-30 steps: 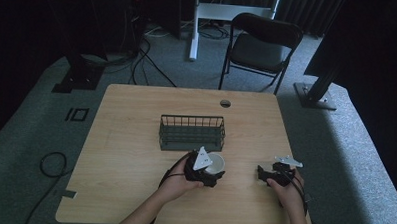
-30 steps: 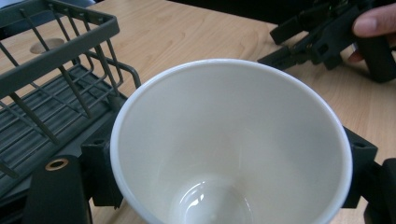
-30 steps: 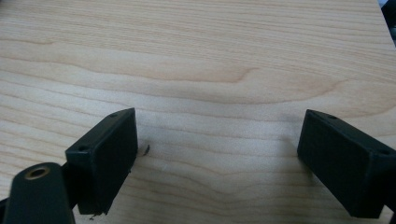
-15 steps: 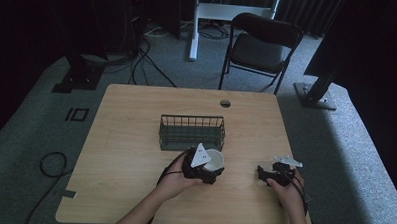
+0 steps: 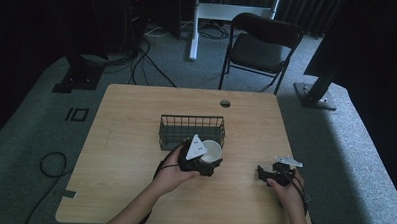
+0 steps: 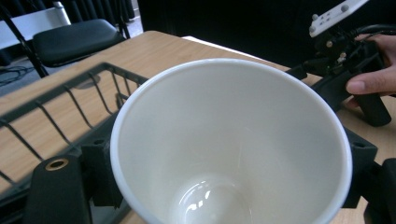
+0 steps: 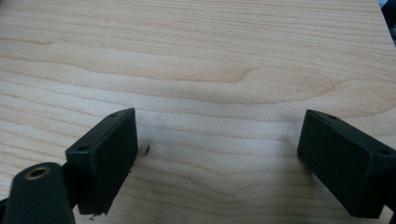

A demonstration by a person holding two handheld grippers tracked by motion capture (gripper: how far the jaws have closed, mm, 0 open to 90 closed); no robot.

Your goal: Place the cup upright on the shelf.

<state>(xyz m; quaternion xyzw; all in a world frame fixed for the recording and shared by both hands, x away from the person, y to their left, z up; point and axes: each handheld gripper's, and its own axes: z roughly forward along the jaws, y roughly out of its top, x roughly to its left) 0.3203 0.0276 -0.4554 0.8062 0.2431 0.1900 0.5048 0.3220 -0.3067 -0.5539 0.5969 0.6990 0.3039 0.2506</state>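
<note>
My left gripper (image 5: 205,160) is clamped on the cup (image 5: 211,151), just near of the basket (image 5: 192,123) — light, thin-walled, crushable; hold the sides gently. Right gripper (image 5: 269,173) jaws apart, empty.

No words, numbers or signs can be read. The grey plate (image 5: 196,145) on the left gripper (image 5: 200,162) has two small dark marks, but they are too tiny to make out. The cup (image 6: 229,140) is plain white inside.
</note>
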